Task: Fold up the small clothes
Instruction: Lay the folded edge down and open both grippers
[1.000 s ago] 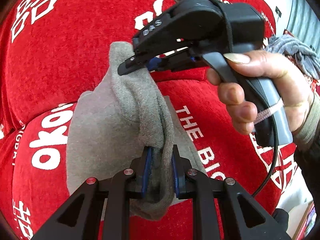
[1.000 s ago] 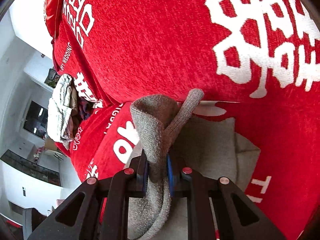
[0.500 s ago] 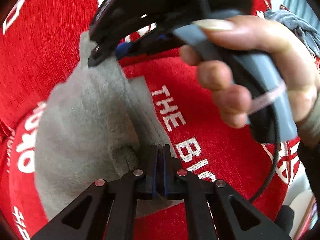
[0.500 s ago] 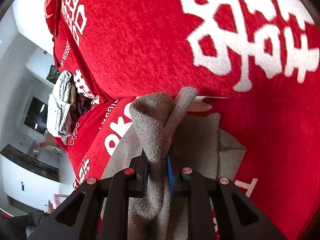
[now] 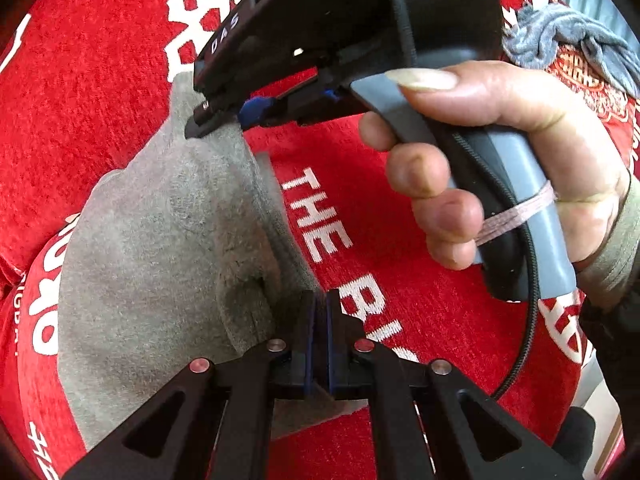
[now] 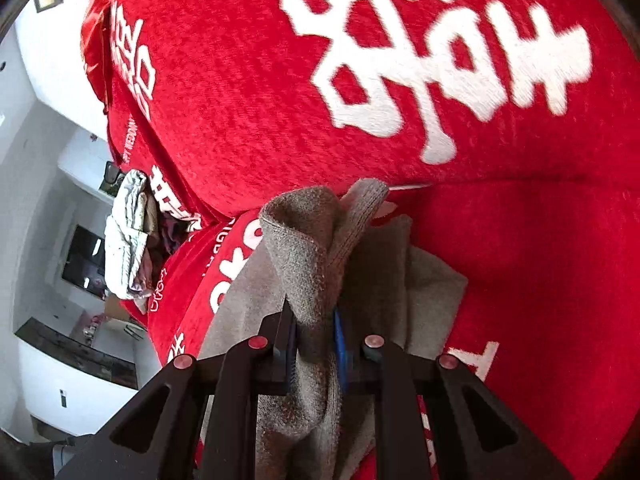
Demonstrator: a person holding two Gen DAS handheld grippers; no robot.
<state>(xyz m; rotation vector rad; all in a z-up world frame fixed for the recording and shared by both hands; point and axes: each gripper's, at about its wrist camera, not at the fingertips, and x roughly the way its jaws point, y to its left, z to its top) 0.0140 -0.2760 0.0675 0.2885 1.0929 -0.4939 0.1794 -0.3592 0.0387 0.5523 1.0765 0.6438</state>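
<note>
Grey garment [image 5: 160, 248]: a small piece of soft grey fabric, lying on the red sofa cover [image 5: 420, 300], which carries white printed lettering and characters. Most of the cloth rests flat on the seat; one edge is raised toward the backrest.

Left gripper [image 5: 317, 344]: the blue-padded fingers are pressed together with no gap visible between them. In the left wrist view no fabric is seen between the pads; the tips sit at the right-hand edge of the grey cloth, just over its border with the red cover.

Right gripper [image 6: 316, 344]: clamped on a bunched fold of the grey garment. In the right wrist view the fold passes between the two fingers (one blue pad shows on the right side), rises above the tips and curls over; the rest of the cloth spreads on the seat beyond and below. From the left wrist view the same gripper is seen from the side, its tips pinching the far upper edge of the cloth, with a hand [image 5: 500, 168] wrapped around the grey handle.

Background items: a pale bundle of other clothes [image 6: 128, 232] lies further along the sofa, well apart from the work area.
</note>
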